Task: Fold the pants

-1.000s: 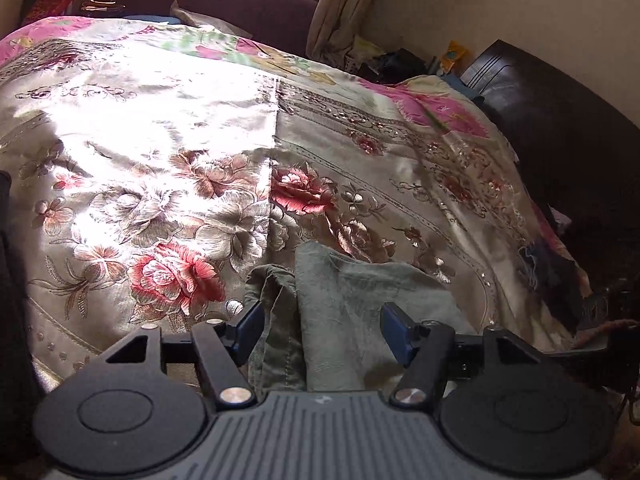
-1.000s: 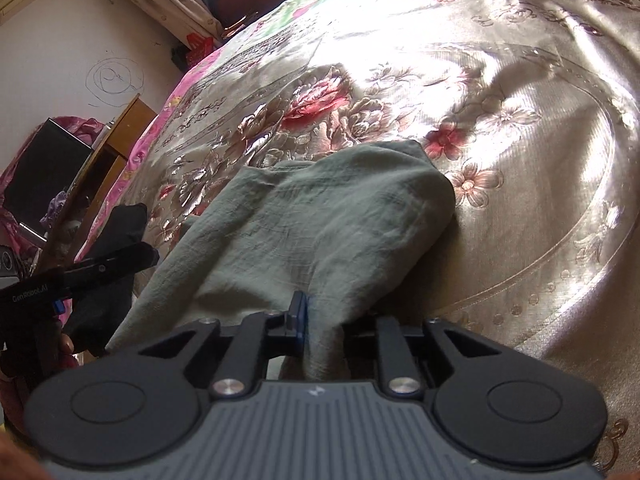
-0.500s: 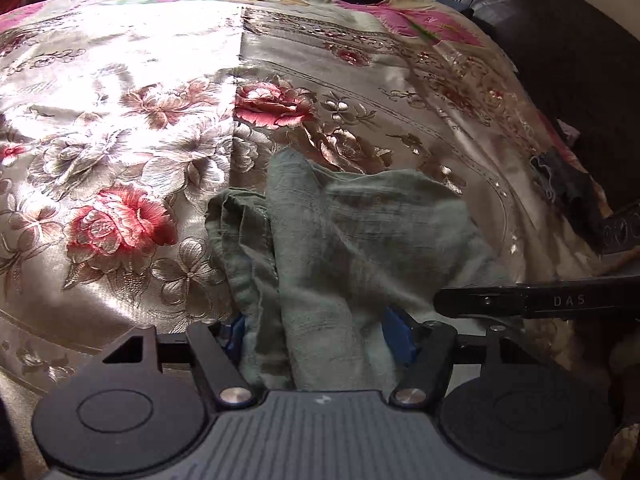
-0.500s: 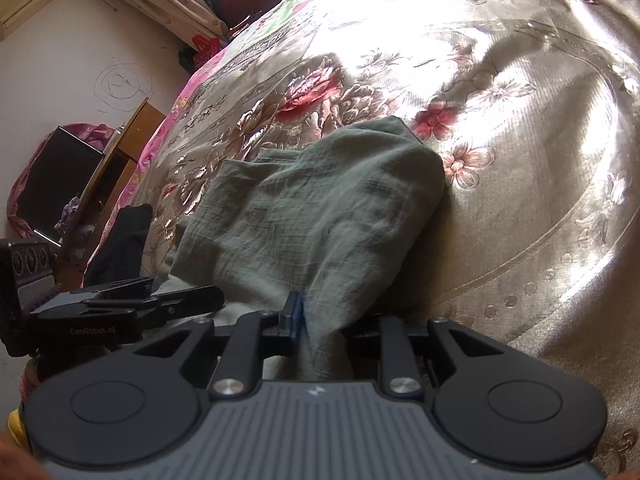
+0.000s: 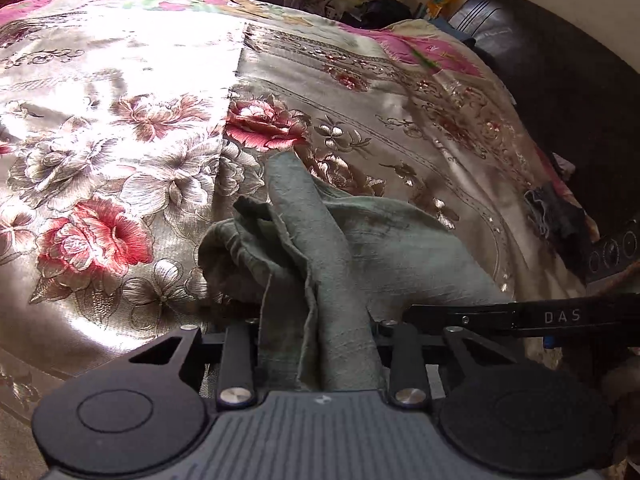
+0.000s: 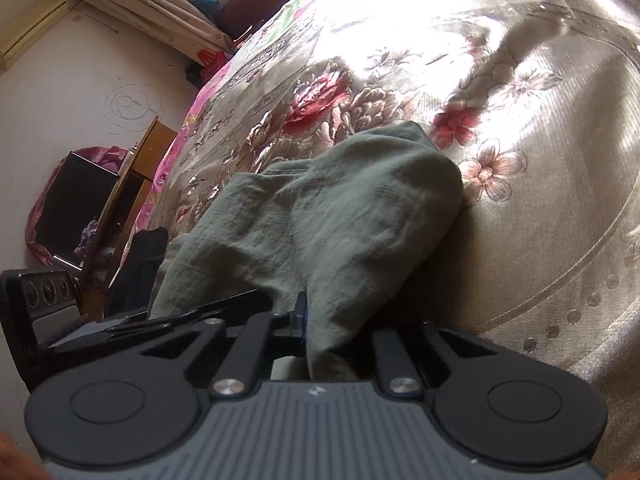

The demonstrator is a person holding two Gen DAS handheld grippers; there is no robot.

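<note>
The green-grey pants (image 5: pixel 360 248) lie bunched on the floral bedspread (image 5: pixel 120 140) near its front edge. My left gripper (image 5: pixel 316 332) is shut on a gathered bunch of the pants' cloth, which hides its fingertips. My right gripper (image 6: pixel 332 320) is shut on another fold of the pants (image 6: pixel 340 216), which rise in a hump in front of it. The right gripper (image 5: pixel 520 316) reaches in from the right in the left wrist view, and the left gripper (image 6: pixel 180 320) shows at the left of the right wrist view. The two grippers are close together.
A dark wooden headboard (image 5: pixel 560 92) runs along the bed's right side. A wooden cabinet (image 6: pixel 132 184) and a dark screen (image 6: pixel 68 208) stand beside the bed. Dark clothing (image 6: pixel 140 264) hangs at the bed's edge. Curtains (image 6: pixel 160 4) hang behind the bed.
My left gripper closed from open onto the pants' bunched cloth. Both grippers drew nearer each other, and the pants gathered into a taller hump.
</note>
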